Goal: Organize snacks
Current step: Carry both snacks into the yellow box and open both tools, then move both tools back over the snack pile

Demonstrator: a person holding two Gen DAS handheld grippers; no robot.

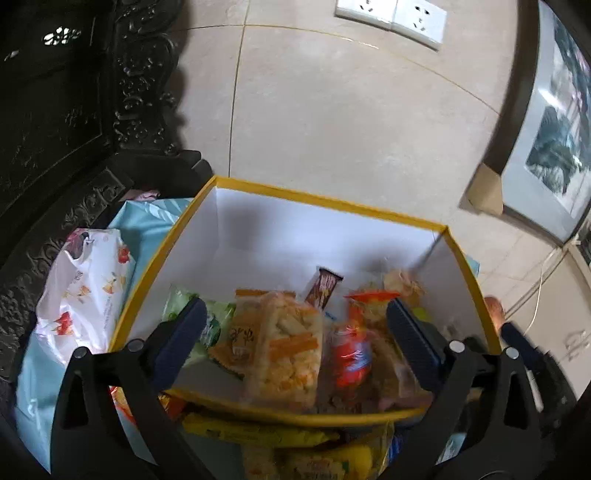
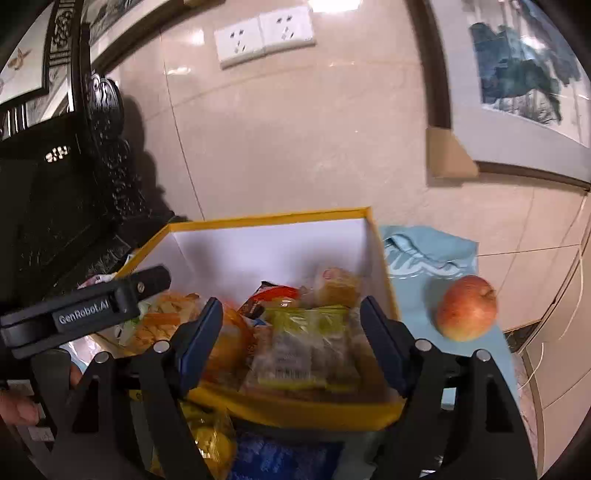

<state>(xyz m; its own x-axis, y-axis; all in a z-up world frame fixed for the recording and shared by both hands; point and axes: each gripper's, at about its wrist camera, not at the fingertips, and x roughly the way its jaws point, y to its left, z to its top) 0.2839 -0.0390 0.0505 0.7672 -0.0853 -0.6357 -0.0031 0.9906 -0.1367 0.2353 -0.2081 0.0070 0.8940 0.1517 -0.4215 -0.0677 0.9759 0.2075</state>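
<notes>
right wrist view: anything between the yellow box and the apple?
Only bare light-blue cloth. The box and apple stand apart on it, nothing between them. This shows in the right wrist view; the left wrist view catches just the apple's edge.

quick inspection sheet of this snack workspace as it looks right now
surface: light blue cloth under everything
job's things: yellow-rimmed box holding mixed snack packets, among them a rice cracker pack; more packets lie in front of it
clutter: apple right of the box; floral plastic bag left of it
grippers: left tool open, empty; right tool open, empty
cables: white cord along the wall
surroundings: wall sockets, framed picture, dark carved furniture
</notes>
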